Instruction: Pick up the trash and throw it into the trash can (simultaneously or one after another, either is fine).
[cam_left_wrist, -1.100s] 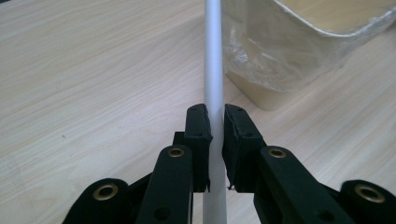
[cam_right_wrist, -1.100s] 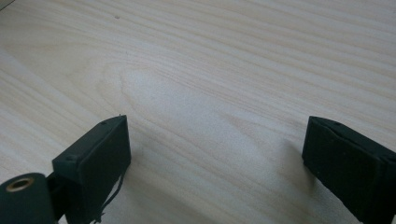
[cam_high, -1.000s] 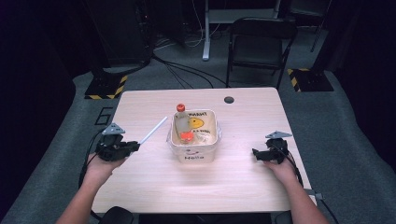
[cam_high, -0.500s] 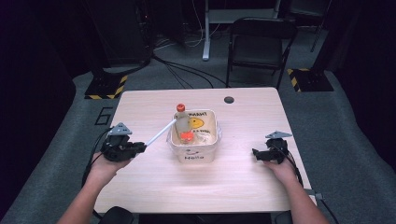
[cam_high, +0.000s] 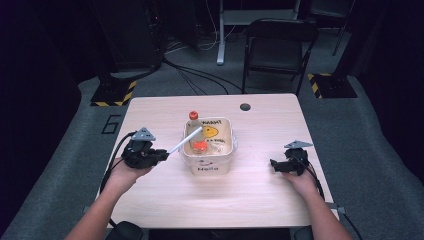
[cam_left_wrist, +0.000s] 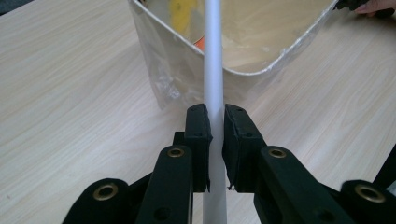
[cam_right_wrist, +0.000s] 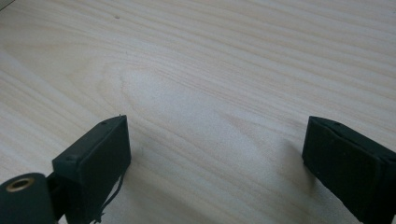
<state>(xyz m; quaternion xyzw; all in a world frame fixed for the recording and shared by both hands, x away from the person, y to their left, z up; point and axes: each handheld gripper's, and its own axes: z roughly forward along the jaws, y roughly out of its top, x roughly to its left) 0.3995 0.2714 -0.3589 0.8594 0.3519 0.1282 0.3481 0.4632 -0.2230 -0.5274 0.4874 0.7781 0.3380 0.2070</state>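
My left gripper (cam_high: 161, 154) (cam_left_wrist: 215, 140) is shut on a white rod (cam_high: 185, 140) (cam_left_wrist: 213, 70), which slants up and right so its far end reaches over the rim of a translucent plastic tub (cam_high: 207, 162) (cam_left_wrist: 187, 84). Inside the tub I see something orange (cam_high: 199, 145) and a yellow shape (cam_high: 211, 131). A small bottle with an orange-red cap (cam_high: 193, 116) stands just behind the tub's left corner. My right gripper (cam_high: 274, 164) (cam_right_wrist: 217, 154) rests open on the table at the right, nothing between its jaws.
The light wooden table (cam_high: 150, 200) has a round cable hole (cam_high: 245, 106) near its far edge. A black chair (cam_high: 280, 45) and cables on grey carpet lie beyond the table.
My left gripper has carried the rod to the right, so its tip moved from beside the tub to over the tub's rim. The right gripper has stayed put.
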